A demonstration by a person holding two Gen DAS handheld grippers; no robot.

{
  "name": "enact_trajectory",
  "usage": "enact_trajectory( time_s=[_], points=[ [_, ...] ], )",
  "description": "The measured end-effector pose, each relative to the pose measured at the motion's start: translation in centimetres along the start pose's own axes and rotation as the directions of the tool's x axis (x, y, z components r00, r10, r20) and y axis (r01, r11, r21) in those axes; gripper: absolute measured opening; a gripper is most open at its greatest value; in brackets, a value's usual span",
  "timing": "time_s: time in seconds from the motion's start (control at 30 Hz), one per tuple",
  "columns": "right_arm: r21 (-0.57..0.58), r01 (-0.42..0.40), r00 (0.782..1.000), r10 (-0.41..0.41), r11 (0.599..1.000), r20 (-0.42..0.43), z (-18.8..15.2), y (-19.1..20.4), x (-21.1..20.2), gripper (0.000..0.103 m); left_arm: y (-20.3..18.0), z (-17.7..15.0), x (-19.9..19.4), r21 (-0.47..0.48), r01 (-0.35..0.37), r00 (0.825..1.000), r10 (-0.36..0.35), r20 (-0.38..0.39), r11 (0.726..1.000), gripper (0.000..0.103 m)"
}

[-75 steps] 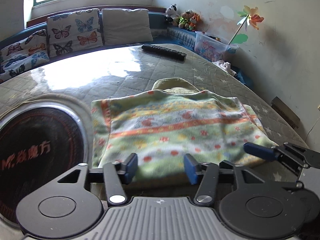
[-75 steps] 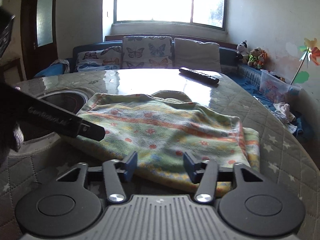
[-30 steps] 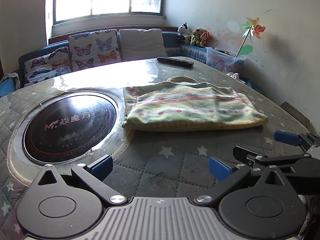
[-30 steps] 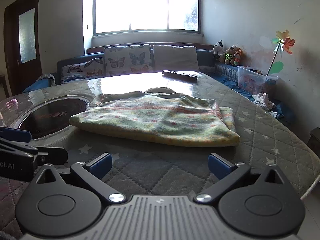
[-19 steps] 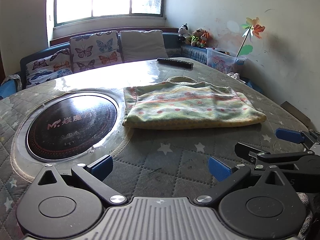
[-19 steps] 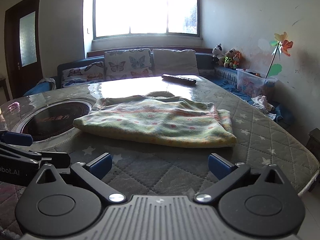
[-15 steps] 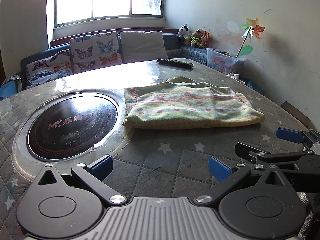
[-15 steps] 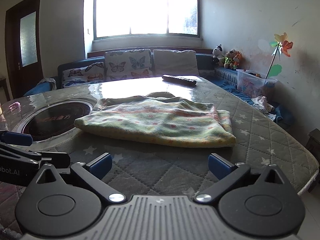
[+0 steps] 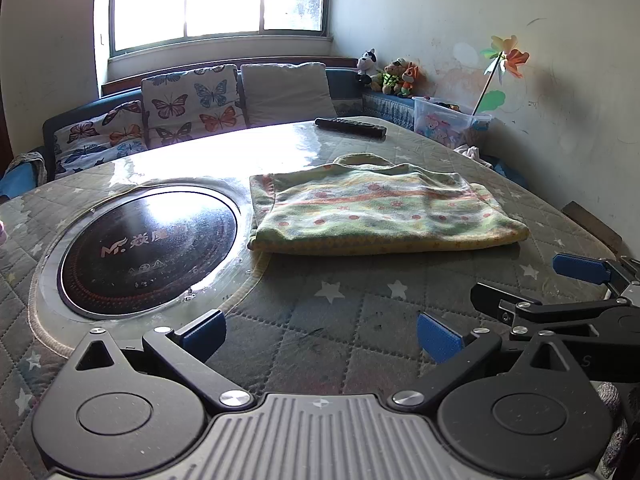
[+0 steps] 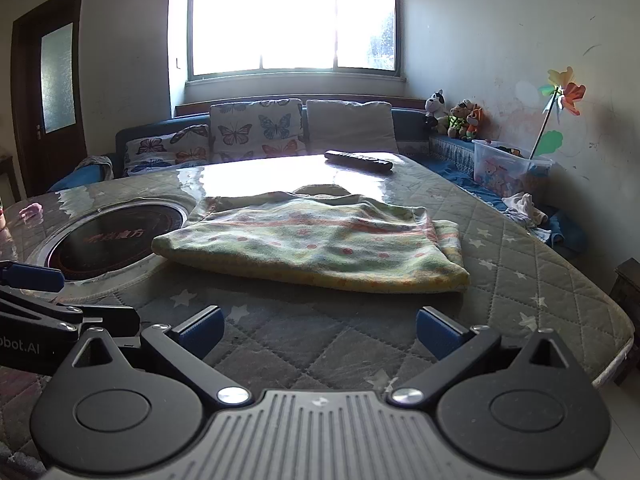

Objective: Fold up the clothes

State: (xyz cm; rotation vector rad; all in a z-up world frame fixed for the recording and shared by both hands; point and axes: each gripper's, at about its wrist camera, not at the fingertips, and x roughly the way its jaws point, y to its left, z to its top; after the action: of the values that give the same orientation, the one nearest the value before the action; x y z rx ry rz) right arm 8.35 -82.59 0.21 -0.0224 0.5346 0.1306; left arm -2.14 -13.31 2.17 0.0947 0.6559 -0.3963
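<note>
A folded green, yellow and orange patterned garment [image 9: 376, 212] lies flat on the quilted round table [image 9: 340, 312]; it also shows in the right wrist view [image 10: 316, 240]. My left gripper [image 9: 320, 332] is open and empty, held back from the garment near the table's front. My right gripper [image 10: 318, 330] is open and empty too, well short of the garment. In the left wrist view the right gripper [image 9: 580, 284] shows at the right edge. In the right wrist view the left gripper [image 10: 36, 292] shows at the left edge.
A round black induction plate [image 9: 148, 248] is set into the table left of the garment. A black remote [image 9: 350, 127] lies at the table's far side. A sofa with butterfly cushions [image 9: 188, 108] runs behind. A clear toy box [image 10: 508, 168] stands at right.
Both grippers opened wide and pulled back from the garment, which stays folded on the table. Over the last half second they backed off slightly more.
</note>
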Motion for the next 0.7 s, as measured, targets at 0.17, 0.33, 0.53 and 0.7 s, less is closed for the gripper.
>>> enact_trajectory(
  time_s=[0.17, 0.33, 0.53, 0.7],
  points=[
    [-0.001, 0.001, 1.000, -0.001, 1.000, -0.004, 0.0, 0.0, 0.1, 0.103, 0.0, 0.1, 0.1, -0.001, 0.000, 1.000, 0.000, -0.003, 1.000, 0.103],
    [0.003, 0.001, 1.000, -0.001, 1.000, -0.009, 0.0, -0.1, 0.3, 0.103, 0.0, 0.0, 0.4, -0.001, 0.000, 1.000, 0.000, -0.011, 1.000, 0.103],
    [0.010, 0.005, 1.000, -0.005, 1.000, -0.024, -0.1, -0.3, 1.0, 0.103, 0.0, 0.1, 1.1, 0.004, -0.002, 1.000, 0.003, -0.025, 1.000, 0.103],
    [0.015, 0.010, 0.999, -0.009, 1.000, -0.038, -0.2, -0.5, 1.6, 0.103, 0.0, 0.2, 1.7, 0.007, -0.001, 0.999, 0.002, -0.036, 1.000, 0.103]
  ],
)
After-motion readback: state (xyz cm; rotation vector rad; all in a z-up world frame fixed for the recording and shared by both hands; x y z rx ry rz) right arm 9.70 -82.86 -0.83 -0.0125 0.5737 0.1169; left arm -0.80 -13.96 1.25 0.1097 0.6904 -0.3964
